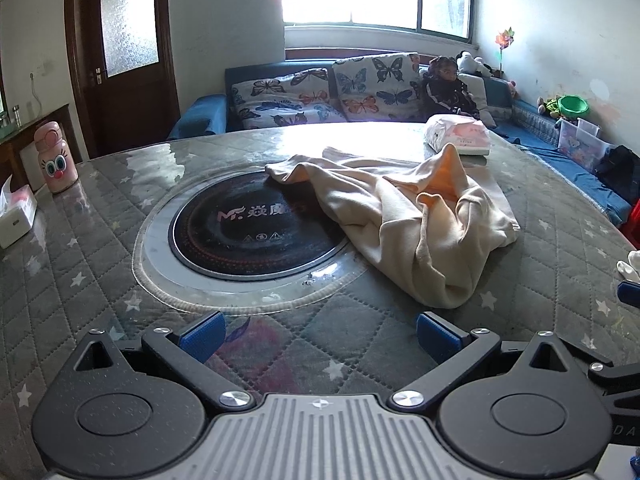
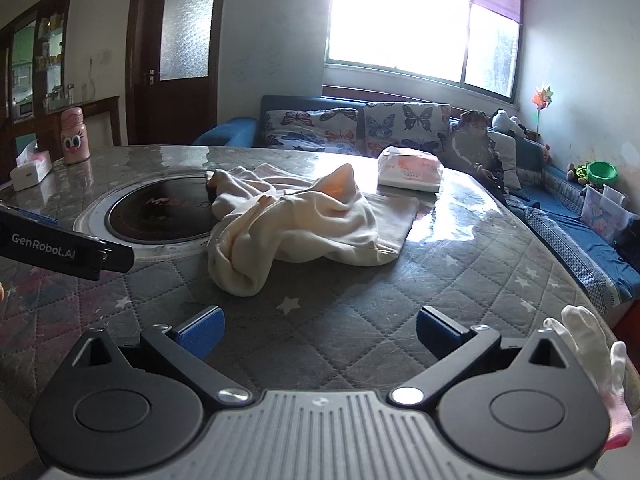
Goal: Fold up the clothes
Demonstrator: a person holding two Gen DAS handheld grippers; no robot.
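Lying crumpled on your worktop [image 1: 100, 208], the cream garment [image 1: 404, 216] sits toward 1 o'clock of your left gripper [image 1: 320, 338], with one end draped over the rim of the round black hotplate [image 1: 248, 232] set into the worktop. It is bunched, not flat: deep folds run through it, a rolled lump hangs nearest you, and one peak stands up showing an orange lining (lit from the window behind). In the right wrist view the same garment [image 2: 296, 220] lies at 12 o'clock of your right gripper [image 2: 320, 330], a flat panel spreading out toward 2 o'clock.

Both grippers hover low over the quilted, star-printed cover, well short of the cloth. Each pair of blue-padded fingers [image 2: 204, 330] is spread wide apart and grasps nothing.

A pink-and-white tissue pack [image 1: 458, 136] rests just beyond the garment at 1 o'clock, and a pink cartoon bottle [image 1: 56, 160] stands at 10 o'clock near the worktop's edge. Your white-gloved hand [image 2: 600, 360] shows at 3 o'clock in the right view.
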